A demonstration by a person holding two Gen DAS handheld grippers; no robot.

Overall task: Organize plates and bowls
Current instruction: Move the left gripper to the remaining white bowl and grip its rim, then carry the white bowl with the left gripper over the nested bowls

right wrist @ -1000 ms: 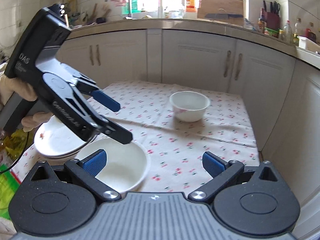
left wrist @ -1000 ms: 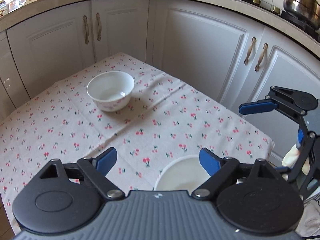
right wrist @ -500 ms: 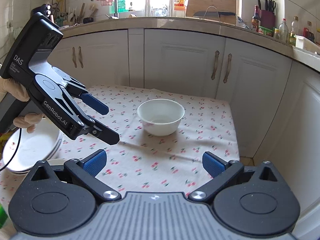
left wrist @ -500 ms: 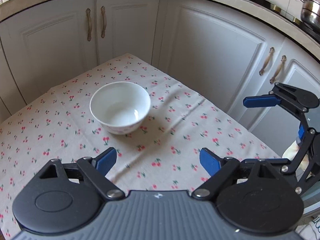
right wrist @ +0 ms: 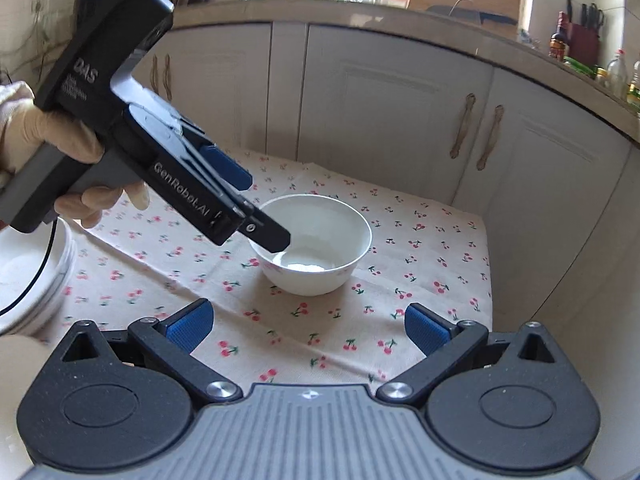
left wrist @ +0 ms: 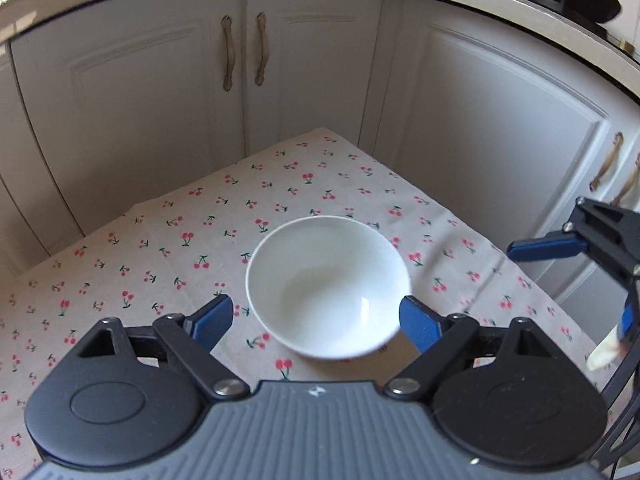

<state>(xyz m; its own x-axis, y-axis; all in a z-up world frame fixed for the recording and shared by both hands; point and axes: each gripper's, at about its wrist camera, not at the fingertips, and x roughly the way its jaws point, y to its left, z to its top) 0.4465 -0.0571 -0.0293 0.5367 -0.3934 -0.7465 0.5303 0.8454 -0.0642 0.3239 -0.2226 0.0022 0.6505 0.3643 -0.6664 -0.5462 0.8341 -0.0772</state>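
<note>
White bowl (left wrist: pixel 326 288) upright on cherry-print tablecloth (left wrist: pixel 160 248), near its far right corner. Left gripper (left wrist: pixel 316 318) wide, pads flanking bowl, no contact. Right gripper (right wrist: pixel 306 326) wide, empty, short of bowl.

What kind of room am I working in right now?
Most likely a home kitchen: white base cabinets under a countertop crowded with bottles and a knife block.

Cherry-print tablecloth (right wrist: pixel 420 264) bears bowl (right wrist: pixel 320 256), plates (right wrist: pixel 36 280).
</note>
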